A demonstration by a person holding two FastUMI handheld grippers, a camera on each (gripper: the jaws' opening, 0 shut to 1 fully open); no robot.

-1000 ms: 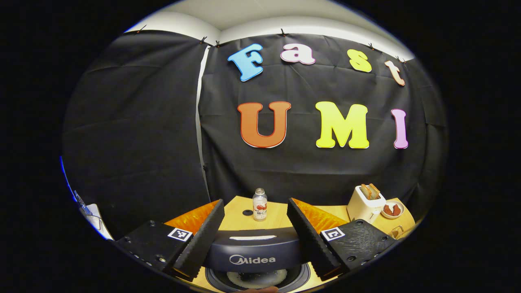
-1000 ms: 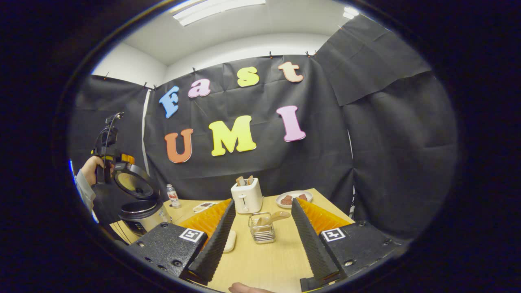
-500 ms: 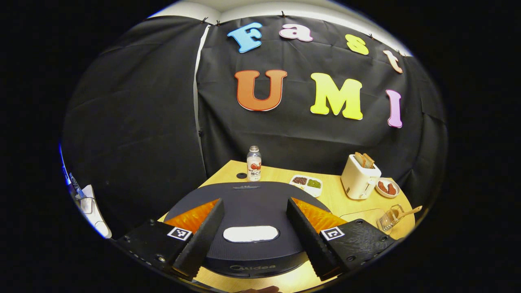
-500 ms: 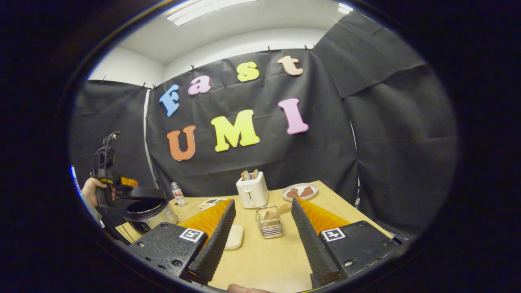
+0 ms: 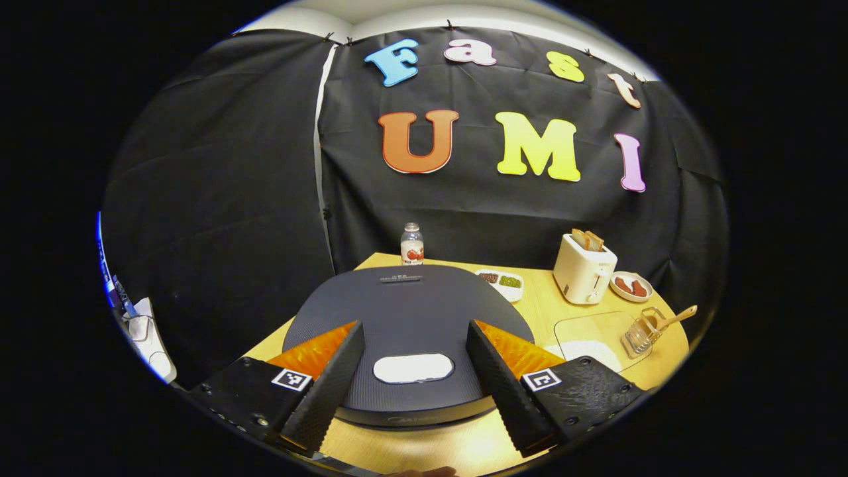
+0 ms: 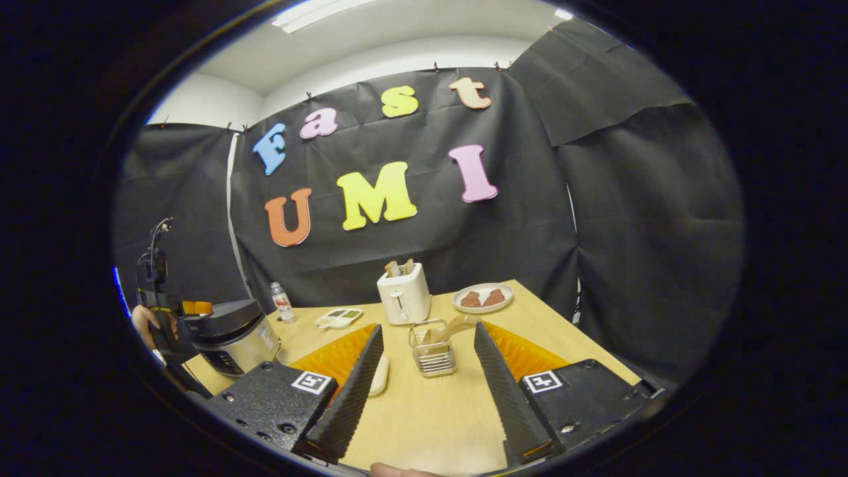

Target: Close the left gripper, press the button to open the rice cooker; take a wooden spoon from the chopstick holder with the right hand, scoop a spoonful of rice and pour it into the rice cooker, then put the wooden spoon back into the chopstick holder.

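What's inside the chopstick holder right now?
The wire chopstick holder holds the wooden spoon, its handle sticking out over the rim. The spoon's lower end is screened by the wires, so whether anything else sits in there cannot be told.

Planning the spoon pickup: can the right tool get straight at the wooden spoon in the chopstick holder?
Probably yes. The right tool is open, the chopstick holder stands just ahead between its fingers, and the wooden spoon leans out the top with bare table before it.

The left gripper view looks closely down over the rice cooker (image 5: 407, 324); the right gripper view faces the table (image 6: 430, 411) from farther back; both share the toaster (image 5: 583, 268).
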